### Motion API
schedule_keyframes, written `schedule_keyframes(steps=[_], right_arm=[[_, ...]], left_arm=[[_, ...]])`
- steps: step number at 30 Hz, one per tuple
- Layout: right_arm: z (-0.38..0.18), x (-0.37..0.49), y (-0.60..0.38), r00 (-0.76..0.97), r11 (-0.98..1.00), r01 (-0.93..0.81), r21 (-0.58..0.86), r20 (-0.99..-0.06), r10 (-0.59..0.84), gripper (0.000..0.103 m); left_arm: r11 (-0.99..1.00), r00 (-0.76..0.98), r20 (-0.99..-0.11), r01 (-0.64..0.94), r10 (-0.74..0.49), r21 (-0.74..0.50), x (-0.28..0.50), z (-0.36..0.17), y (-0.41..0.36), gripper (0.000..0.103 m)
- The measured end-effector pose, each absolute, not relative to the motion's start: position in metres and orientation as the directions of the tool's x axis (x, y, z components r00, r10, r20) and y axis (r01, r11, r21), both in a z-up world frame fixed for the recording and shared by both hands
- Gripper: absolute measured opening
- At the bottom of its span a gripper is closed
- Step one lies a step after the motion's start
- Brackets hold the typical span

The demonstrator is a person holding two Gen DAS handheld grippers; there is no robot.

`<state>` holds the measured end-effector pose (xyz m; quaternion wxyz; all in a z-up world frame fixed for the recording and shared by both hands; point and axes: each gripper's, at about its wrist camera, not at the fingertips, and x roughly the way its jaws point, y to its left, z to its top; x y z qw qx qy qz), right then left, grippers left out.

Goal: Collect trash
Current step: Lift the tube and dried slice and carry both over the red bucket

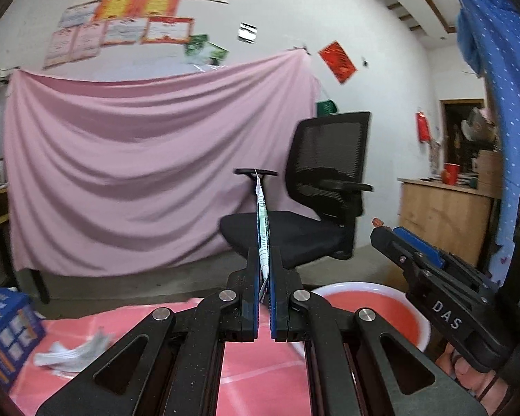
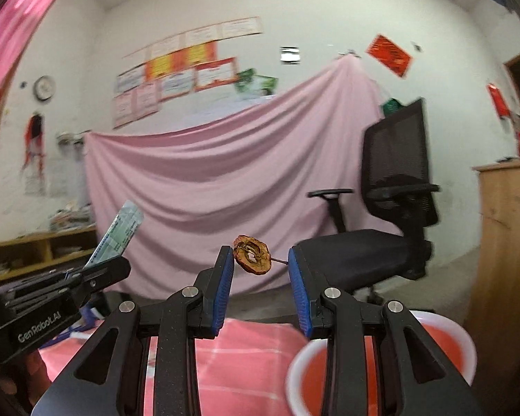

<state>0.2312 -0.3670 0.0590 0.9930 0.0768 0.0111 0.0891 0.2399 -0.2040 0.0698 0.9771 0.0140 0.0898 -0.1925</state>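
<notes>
Your left gripper (image 1: 264,270) is clamped on a flat wrapper (image 1: 262,239), seen edge-on here; only the right wrist view shows its pale green printed face (image 2: 119,232) sticking up from that gripper (image 2: 102,270). Your right gripper (image 2: 260,267) holds a dried fruit slice (image 2: 252,254) between its pads, its stem touching the right pad; in the left view it shows only as a speck at the tip (image 1: 378,222). Below lie the pink-clothed surface (image 1: 260,353), a red basin (image 1: 374,308) at right, crumpled paper (image 1: 72,352) and a blue box (image 1: 7,332) at left. Beyond stand an office chair (image 1: 315,194) and a pink sheet (image 1: 138,159).
</notes>
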Motion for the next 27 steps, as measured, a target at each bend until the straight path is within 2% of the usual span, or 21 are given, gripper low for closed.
schedule_keyframes(steps=[9, 21, 27], right_arm=[[0.049, 0.245, -0.419, 0.993, 0.966, -0.011, 0.260, -0.107, 0.040, 0.030], [0.036, 0.261, -0.446, 0.974, 0.944, 0.046, 0.327, -0.223, 0.030, 0.031], [0.026, 0.269, -0.454, 0.959, 0.932, 0.073, 0.356, -0.281, 0.031, 0.031]], left_arm=[[0.887, 0.857, -0.262, 0.462, -0.444, 0.009, 0.273, 0.066, -0.268, 0.002], [0.858, 0.773, -0.421, 0.514, -0.474, -0.022, 0.306, 0.043, -0.309, 0.003], [0.846, 0.723, -0.481, 0.527, -0.496, -0.080, 0.321, 0.036, -0.315, 0.003]])
